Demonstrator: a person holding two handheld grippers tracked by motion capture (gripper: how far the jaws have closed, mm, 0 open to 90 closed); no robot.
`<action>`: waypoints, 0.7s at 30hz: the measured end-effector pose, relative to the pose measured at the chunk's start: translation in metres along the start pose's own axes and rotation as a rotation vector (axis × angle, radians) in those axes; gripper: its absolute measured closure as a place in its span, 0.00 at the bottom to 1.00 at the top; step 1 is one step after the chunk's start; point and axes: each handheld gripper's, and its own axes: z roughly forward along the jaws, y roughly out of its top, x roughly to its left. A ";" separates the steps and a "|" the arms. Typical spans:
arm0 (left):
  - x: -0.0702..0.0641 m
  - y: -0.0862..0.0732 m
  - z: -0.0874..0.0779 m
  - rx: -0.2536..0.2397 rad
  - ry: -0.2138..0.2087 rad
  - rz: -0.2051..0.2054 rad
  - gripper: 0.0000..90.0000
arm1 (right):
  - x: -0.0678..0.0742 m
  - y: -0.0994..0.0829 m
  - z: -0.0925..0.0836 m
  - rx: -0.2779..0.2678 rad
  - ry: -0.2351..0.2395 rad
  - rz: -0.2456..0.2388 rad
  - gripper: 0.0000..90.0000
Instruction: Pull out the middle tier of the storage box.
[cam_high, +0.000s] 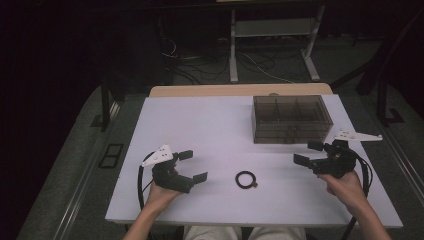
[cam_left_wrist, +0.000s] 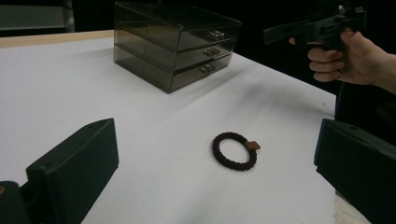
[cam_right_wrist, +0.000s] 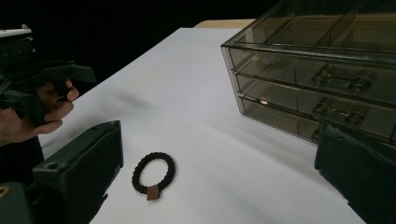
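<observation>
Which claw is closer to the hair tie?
Left. The left claw sits just left of the hair tie; the right claw is farther off, up to its right.

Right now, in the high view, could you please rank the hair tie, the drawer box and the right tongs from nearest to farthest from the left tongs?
1. Hair tie: on the table just right of the left tongs.
2. Drawer box: far right of the table.
3. Right tongs: at the right edge, just in front of the box; close to call with the box.
</observation>
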 end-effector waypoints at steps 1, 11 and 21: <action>0.000 0.000 0.000 0.001 0.000 0.000 0.00 | -0.001 0.000 0.001 -0.001 0.001 0.002 0.01; 0.000 0.000 0.000 -0.001 -0.001 -0.002 0.00 | -0.013 0.001 0.010 0.020 0.003 0.047 0.01; 0.000 0.000 -0.001 -0.004 0.001 0.001 0.00 | -0.028 0.000 0.020 0.028 0.004 0.104 0.01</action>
